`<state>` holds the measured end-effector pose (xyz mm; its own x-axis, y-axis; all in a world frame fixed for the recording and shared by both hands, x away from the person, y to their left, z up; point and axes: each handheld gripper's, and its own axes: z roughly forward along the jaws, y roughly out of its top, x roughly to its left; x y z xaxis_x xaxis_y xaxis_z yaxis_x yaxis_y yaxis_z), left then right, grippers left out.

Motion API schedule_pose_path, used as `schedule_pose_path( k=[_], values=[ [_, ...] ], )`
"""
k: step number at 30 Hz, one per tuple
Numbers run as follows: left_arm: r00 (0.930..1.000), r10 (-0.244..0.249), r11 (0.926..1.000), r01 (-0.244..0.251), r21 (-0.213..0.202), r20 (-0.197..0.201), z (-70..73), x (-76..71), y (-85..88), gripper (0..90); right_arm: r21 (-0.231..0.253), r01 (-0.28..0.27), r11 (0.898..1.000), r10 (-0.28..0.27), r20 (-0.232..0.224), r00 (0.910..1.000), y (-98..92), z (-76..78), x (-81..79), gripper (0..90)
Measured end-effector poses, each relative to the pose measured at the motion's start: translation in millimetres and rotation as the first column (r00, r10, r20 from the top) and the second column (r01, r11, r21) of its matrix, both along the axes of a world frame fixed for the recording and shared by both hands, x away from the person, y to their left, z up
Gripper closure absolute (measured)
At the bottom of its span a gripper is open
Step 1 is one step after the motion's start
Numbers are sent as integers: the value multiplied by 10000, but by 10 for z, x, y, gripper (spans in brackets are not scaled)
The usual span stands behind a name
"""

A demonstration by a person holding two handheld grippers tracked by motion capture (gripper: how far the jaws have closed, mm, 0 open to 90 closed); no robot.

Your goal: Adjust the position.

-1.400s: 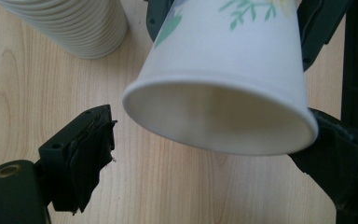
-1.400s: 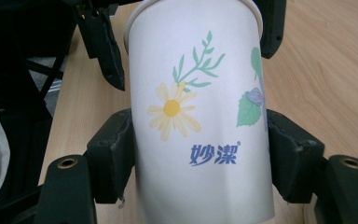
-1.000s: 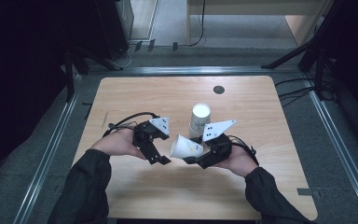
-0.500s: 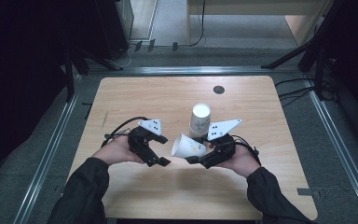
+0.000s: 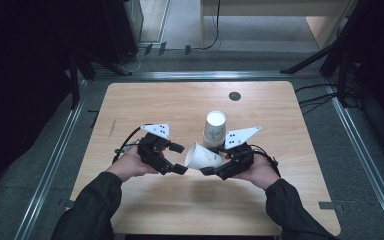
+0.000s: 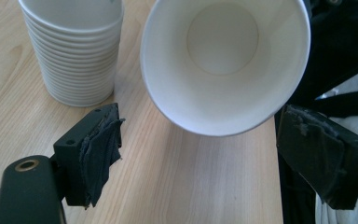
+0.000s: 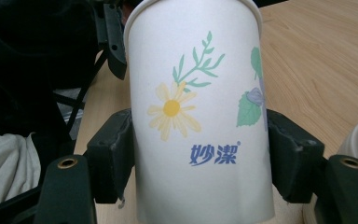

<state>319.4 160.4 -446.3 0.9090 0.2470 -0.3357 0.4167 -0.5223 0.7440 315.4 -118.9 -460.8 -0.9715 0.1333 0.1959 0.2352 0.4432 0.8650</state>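
Nearest the person, two dark-sleeved forearms come up from the bottom edge of the high view, each hand carrying a black two-jaw tool above the wooden table point(image 5: 130, 100). The right gripper point(image 5: 211, 169) pinches a single paper cup point(image 5: 200, 156) across its lower wall; in the right gripper view both padded jaws press flat against the sides of the cup point(image 7: 198, 116), which bears a yellow daisy, green sprigs and blue Chinese lettering. The cup is held tipped on its side above the table, its open mouth turned toward the left gripper point(image 5: 179, 159). That tool sits just beside the cup's rim with its jaws spread; they have just been closing, yet nothing lies between them. In the left gripper view the cup's white inside point(image 6: 223, 60) faces the camera, just beyond the two worn pads, and neither pad touches it. Just behind the held cup, close to the right gripper's grey plate, a stack of paper cups point(image 5: 214, 129) stands upright on the table, its many nested rims plain in the left gripper view point(image 6: 72, 51). Farther back, a small dark round disc point(image 5: 234, 96) is set in the tabletop near its far edge.
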Motion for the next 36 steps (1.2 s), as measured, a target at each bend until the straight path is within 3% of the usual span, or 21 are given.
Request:
schedule_pose_path(
  k=[20,36],
  values=[
    [9998,-170,9987,166,-479,-86,-14,-6,-105,140,102,-286,9995,289,-275,9992,45,-43,14,322],
    [9994,-354,9981,356,-493,48,-20,-11,-146,207,82,-436,9990,439,-395,9983,93,-65,15,323]
  ],
)
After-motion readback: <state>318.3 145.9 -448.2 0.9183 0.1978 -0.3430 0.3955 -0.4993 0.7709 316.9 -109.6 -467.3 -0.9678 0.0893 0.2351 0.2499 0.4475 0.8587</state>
